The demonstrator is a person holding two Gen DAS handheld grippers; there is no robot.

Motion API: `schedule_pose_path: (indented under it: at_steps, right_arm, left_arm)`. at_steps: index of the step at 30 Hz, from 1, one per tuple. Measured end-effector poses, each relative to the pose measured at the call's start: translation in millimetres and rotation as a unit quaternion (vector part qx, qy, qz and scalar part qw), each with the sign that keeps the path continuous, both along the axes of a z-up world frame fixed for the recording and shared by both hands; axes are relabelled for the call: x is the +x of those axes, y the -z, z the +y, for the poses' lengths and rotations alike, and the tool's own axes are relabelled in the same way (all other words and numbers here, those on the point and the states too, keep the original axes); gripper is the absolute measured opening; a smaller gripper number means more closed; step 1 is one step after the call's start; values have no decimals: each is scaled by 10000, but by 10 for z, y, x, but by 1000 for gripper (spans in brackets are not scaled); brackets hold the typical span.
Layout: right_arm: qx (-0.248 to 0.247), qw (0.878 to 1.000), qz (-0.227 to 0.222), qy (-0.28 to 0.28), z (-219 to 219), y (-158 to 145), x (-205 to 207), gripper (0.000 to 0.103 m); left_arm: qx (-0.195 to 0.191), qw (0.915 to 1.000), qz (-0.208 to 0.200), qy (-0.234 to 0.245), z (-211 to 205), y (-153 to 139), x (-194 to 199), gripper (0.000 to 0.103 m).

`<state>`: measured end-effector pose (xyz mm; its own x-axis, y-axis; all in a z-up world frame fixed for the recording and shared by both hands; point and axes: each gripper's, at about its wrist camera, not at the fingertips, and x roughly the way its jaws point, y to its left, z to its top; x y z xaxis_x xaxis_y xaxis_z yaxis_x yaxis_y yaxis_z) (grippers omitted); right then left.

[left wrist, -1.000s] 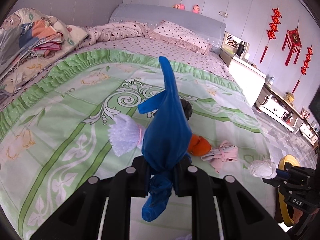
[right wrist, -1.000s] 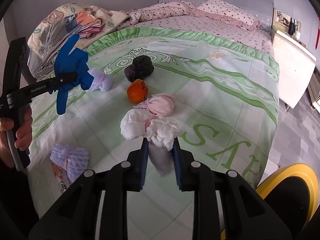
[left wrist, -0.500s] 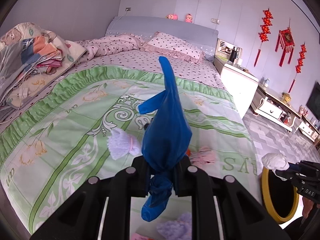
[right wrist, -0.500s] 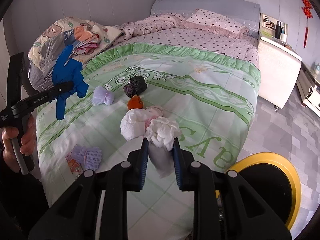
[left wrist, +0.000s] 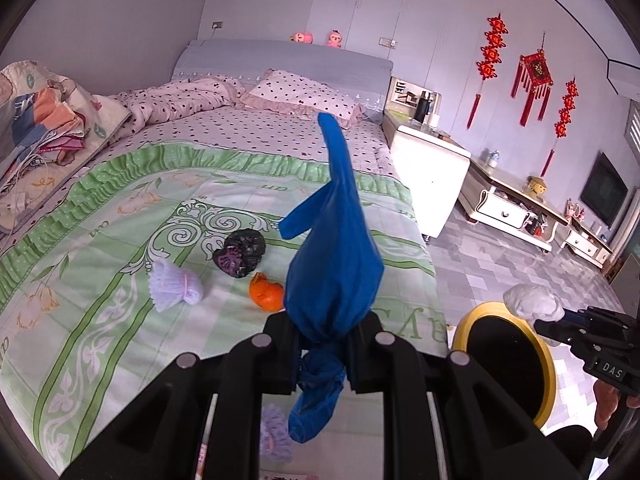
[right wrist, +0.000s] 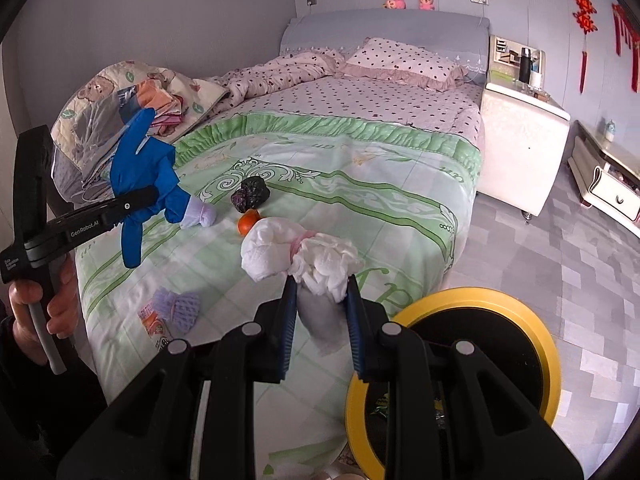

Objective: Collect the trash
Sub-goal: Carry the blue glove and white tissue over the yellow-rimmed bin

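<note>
Left wrist view: left gripper (left wrist: 322,354) clenched on knotted blue plastic bag (left wrist: 334,264), glossy, tapering to a point; best carried clear of the bed (left wrist: 120,240) edge toward yellow-rimmed bin (left wrist: 546,356) before release. Right wrist view: right gripper (right wrist: 322,316) clamped on crumpled white tissue wad (right wrist: 324,260), soft, pink-banded; best released directly above the bin's dark mouth. Orange peel (right wrist: 248,222), black bag (right wrist: 252,194) left on the smooth quilt.

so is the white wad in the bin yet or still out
Out: the right gripper holds the white wad above the bed, beside the yellow-rimmed bin.
</note>
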<state>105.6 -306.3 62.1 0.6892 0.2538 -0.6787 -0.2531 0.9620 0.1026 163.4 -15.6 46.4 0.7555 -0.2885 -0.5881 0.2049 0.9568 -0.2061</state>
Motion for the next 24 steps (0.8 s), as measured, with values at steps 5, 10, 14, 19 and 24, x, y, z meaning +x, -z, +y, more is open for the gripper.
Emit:
schedule_pose_path:
  at_steps: [5, 10, 14, 19, 24]
  right_arm:
    - [18, 9998, -70, 178, -203, -98, -124, 22]
    - [5, 9994, -131, 327, -385, -179, -212, 23]
    - [1, 9988, -199, 445, -540, -237, -302, 23]
    - [11, 9979, -272, 587, -705, -290, -390, 23]
    - [4, 9969, -292, 737, -892, -310, -450, 23]
  left_arm:
    - [-78, 9997, 25, 243, -254, -34, -65, 15]
    - [-118, 9991, 22, 413, -494, -69, -104, 15]
    - [-117, 9982, 33, 582, -687, -94, -138, 16]
    - [-130, 9968, 70, 781, -907, -117, -159, 15]
    - [-106, 9951, 84, 982, -1102, -124, -171, 15]
